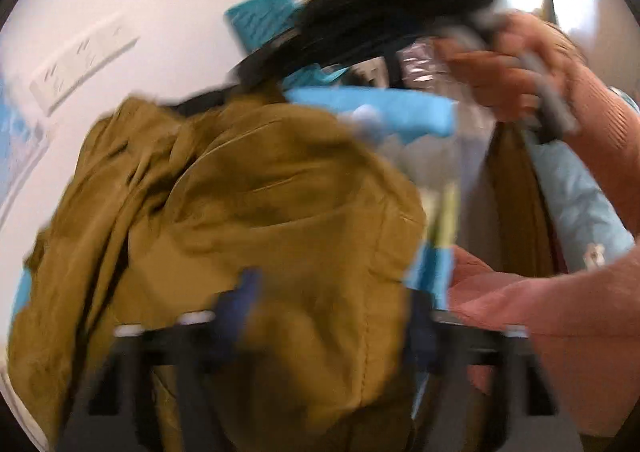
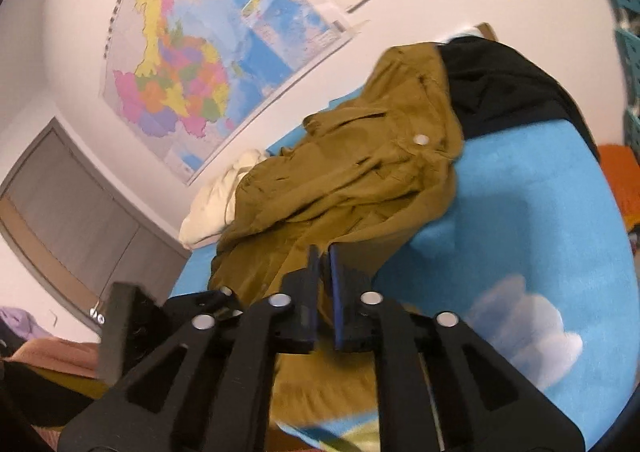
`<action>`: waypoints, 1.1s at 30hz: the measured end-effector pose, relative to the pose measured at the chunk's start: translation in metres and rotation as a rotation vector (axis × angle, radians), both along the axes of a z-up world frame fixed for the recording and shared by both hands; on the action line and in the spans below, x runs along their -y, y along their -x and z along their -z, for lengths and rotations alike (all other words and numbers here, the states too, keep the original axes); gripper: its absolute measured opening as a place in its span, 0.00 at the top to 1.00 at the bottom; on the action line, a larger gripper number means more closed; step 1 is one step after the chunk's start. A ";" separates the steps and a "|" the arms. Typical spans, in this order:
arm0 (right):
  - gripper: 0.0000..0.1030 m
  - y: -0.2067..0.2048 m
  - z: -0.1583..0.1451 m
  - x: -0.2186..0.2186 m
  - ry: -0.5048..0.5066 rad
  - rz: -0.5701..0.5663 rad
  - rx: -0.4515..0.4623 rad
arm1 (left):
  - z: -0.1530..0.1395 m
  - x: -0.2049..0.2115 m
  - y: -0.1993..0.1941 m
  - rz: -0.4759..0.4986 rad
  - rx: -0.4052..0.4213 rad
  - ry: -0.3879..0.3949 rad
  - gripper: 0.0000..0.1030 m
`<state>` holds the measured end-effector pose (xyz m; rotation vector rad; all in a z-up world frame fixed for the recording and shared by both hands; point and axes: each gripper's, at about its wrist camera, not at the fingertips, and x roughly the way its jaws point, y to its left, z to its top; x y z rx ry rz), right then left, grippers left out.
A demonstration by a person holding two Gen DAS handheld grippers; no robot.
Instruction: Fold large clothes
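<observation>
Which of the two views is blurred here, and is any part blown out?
Left wrist view: heavy motion blur over the olive garment and the hand, with a blown-out patch top right. Right wrist view: mostly sharp, map legible, fisheye bending at the edges.

The jacket (image 2: 352, 171) is olive-brown, the cloth (image 2: 532, 219) under it bright blue with white clouds, the garment (image 2: 504, 91) behind it black, and the wall map (image 2: 192, 63) many-coloured.

left wrist: close, blurred | right wrist: near | shared: olive garment (image 1: 248, 211)
</observation>
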<state>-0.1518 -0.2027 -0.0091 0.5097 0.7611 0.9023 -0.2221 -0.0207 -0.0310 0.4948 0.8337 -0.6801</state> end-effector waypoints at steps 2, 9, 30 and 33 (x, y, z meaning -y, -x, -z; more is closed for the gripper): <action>0.31 0.014 0.006 0.016 0.042 0.060 0.028 | -0.010 -0.023 -0.015 -0.073 -0.081 0.117 0.79; 0.18 0.071 0.031 0.009 0.339 0.045 0.195 | -0.045 -0.081 -0.049 -0.209 -0.199 0.380 0.86; 0.98 0.114 0.033 0.066 0.275 0.167 -0.070 | -0.055 -0.092 -0.001 -0.163 -0.206 0.355 0.15; 0.98 0.105 0.063 0.069 0.303 0.207 -0.148 | -0.059 -0.126 0.020 -0.274 -0.136 0.316 0.11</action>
